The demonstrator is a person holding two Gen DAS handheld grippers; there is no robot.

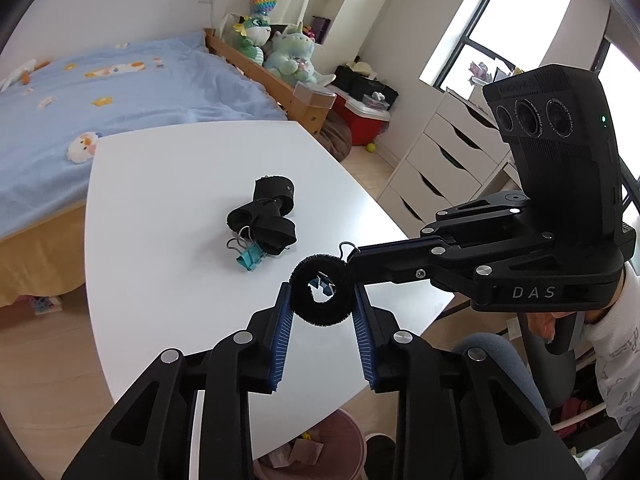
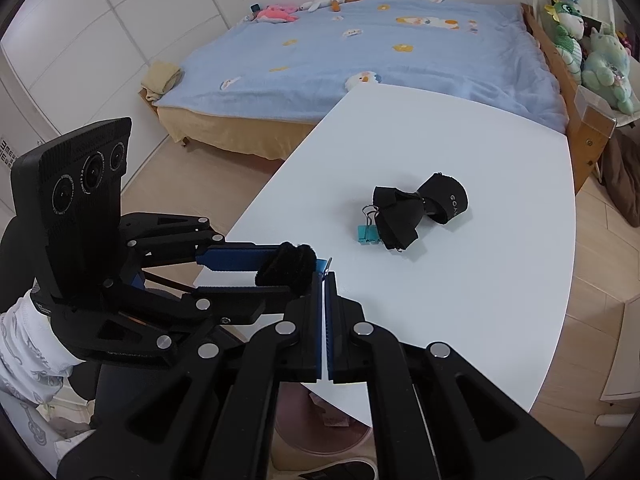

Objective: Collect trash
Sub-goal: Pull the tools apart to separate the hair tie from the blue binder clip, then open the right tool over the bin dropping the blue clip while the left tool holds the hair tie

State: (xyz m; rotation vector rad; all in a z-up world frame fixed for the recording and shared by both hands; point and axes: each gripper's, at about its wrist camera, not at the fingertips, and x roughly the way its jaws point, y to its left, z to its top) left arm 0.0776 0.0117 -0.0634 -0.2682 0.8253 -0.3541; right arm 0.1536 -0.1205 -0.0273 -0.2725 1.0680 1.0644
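Observation:
My left gripper (image 1: 322, 294) is shut on a black fuzzy ring-shaped strap roll (image 1: 322, 294), held above the white table (image 1: 160, 200). My right gripper (image 1: 352, 258) comes in from the right and is shut on a small binder clip (image 1: 346, 248) attached to that roll. In the right wrist view the roll (image 2: 290, 266) sits between the left gripper's fingers, and my right gripper (image 2: 325, 274) pinches the clip's wire (image 2: 329, 263). A bundle of black straps (image 1: 264, 212) with a teal binder clip (image 1: 250, 258) lies mid-table; it also shows in the right wrist view (image 2: 416, 210).
A pink trash bin (image 1: 316, 452) stands on the floor under the table's near edge, also in the right wrist view (image 2: 324, 428). A bed with a blue cover (image 1: 100, 92) lies beyond the table. White drawers (image 1: 440, 160) stand at the right.

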